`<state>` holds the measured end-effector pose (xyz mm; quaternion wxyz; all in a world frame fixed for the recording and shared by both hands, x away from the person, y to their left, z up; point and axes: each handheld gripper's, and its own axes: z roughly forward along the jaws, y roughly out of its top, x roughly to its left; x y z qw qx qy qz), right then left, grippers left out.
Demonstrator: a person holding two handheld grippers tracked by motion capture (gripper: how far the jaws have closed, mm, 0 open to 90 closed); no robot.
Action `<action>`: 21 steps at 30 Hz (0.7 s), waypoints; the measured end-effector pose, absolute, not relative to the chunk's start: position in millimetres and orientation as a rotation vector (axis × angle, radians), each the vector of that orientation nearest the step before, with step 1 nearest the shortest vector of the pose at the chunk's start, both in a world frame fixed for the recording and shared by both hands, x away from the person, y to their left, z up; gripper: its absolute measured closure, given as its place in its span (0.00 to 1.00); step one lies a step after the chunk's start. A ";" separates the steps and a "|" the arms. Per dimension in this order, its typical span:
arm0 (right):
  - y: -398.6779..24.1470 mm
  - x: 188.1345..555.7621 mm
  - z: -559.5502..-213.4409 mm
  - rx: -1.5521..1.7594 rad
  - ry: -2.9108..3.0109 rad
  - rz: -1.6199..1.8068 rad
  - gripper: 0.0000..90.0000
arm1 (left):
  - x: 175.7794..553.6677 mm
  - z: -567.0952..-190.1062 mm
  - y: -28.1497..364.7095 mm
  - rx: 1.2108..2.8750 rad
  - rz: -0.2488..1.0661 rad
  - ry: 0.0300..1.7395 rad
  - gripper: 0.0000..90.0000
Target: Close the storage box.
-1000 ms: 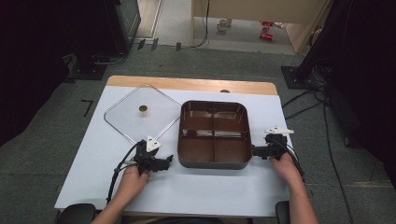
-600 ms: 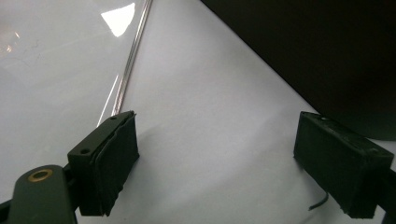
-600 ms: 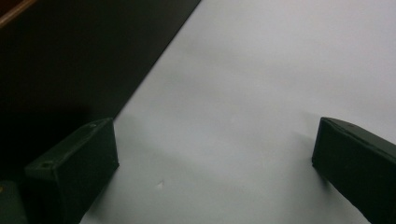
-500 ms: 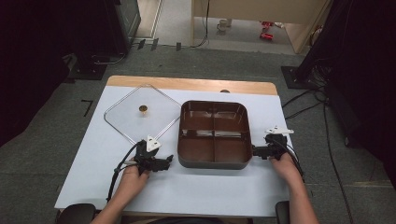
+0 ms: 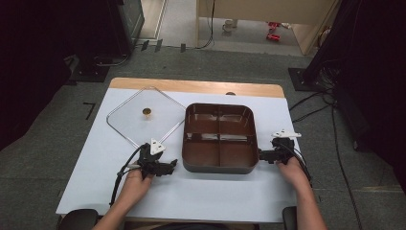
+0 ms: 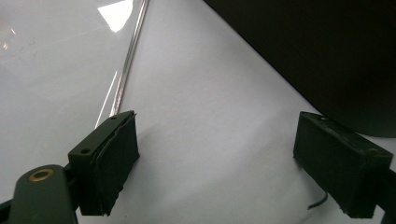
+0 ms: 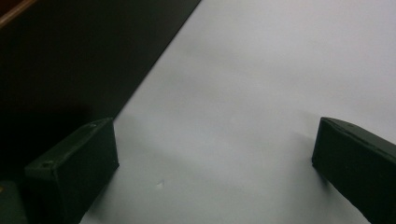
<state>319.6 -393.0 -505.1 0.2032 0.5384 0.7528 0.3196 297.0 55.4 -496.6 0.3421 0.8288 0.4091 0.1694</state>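
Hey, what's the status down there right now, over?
Both grippers, left and right, open, flanking brown tray. Tray empty, untouched. Clear lid lies beside it.

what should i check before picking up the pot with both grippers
1. Left gripper open: ok.
2. Right gripper open: ok.
3. Grippers on opposite sides of the pot: ok.
4. Jaws around the pot's rim: not ok, both stand beside it on the table.
5. Lid off and clear of the pot: ok.
6. Pot compartments empty: cannot tell for sure, they look empty.
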 end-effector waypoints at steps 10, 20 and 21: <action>-393.1 319.6 -505.1 1.502 2.101 0.891 0.00 | 299.0 -493.2 59.9 2.210 0.392 1.011 0.16; -393.0 319.6 -505.1 1.503 2.101 0.892 0.00 | 305.7 -481.2 64.4 2.244 0.247 1.030 0.17; -393.1 319.6 -505.1 1.502 2.101 0.891 0.00 | 305.5 -479.6 64.9 2.245 0.243 1.018 0.18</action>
